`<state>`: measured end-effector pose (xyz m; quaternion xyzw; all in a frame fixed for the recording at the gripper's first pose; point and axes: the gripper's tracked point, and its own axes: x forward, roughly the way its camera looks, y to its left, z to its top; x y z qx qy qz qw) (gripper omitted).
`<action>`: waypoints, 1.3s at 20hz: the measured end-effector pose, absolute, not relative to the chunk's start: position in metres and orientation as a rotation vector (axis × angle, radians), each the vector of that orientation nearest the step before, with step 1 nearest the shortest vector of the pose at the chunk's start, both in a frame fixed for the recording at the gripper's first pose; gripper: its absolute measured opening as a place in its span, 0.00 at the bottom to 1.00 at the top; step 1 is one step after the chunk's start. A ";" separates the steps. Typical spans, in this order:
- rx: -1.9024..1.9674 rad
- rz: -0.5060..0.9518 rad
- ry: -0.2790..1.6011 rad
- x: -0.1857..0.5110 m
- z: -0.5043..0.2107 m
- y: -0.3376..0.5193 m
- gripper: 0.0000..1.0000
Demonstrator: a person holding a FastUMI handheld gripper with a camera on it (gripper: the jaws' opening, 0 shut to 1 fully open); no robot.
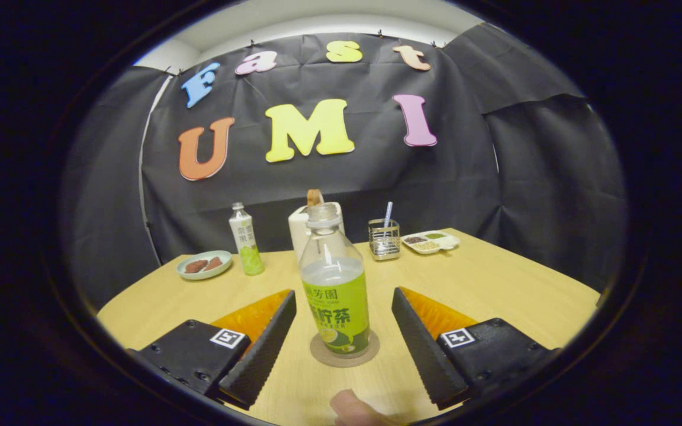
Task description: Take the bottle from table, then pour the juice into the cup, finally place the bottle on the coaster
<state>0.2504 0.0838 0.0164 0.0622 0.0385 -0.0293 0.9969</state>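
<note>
While on coaster [344,357], bottle [335,290] btwn wide gripper [344,307]

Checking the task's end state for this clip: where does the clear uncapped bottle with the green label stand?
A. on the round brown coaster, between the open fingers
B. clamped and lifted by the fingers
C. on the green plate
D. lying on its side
A: the clear green-labelled bottle stands upright on the round brown coaster, and the gripper is open with its fingers apart on either side of it.

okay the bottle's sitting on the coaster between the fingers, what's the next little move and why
Probably draw the gripper straight back. The bottle stands upright on the coaster, cap off, and both fingers are spread wide with clear gaps on either side, so nothing holds it. Backing away without swinging sideways should avoid knocking it over.
</note>
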 end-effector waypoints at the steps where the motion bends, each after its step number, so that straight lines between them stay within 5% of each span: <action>1: 0.116 -0.047 0.059 0.235 0.023 0.087 1.00; 15: -0.055 -0.018 -0.062 -0.009 0.088 0.102 1.00; 26: -0.040 0.029 -0.078 -0.102 0.074 0.070 1.00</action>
